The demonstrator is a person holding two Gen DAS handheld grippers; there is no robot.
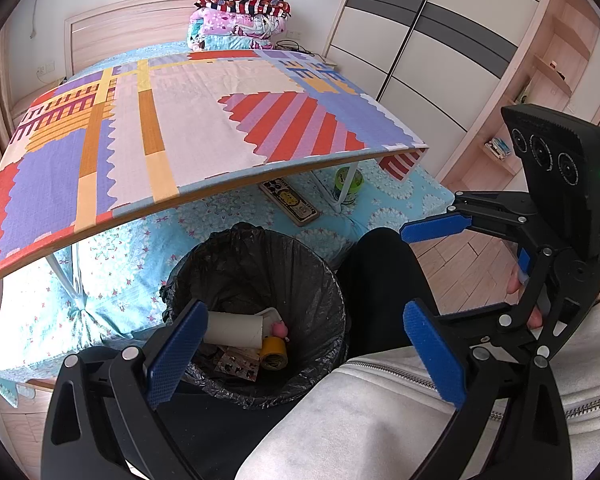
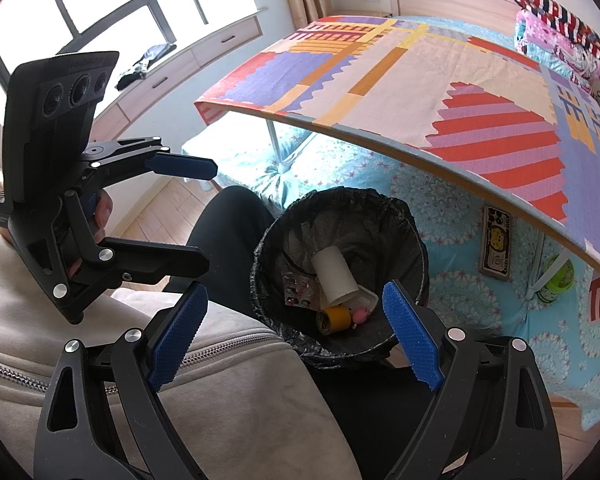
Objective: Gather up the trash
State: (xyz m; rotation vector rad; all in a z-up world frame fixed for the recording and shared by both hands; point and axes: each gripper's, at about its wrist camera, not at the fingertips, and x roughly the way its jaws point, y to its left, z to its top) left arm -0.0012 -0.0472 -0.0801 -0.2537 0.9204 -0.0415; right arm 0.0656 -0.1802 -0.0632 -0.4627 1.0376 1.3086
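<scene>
Both my tongs hang spread and empty: left gripper [image 1: 306, 354], right gripper [image 2: 296, 332]. Just beyond them, the round black-bagged trash bin [image 1: 332, 280] holds a white cardboard tube [image 1: 234, 326] and yellow tape roll [image 1: 274, 352]. I'd lift clear before sweeping toward the patchwork-covered folding table [image 1: 188, 128], whose near edge overhangs the bin's far side.
</scene>
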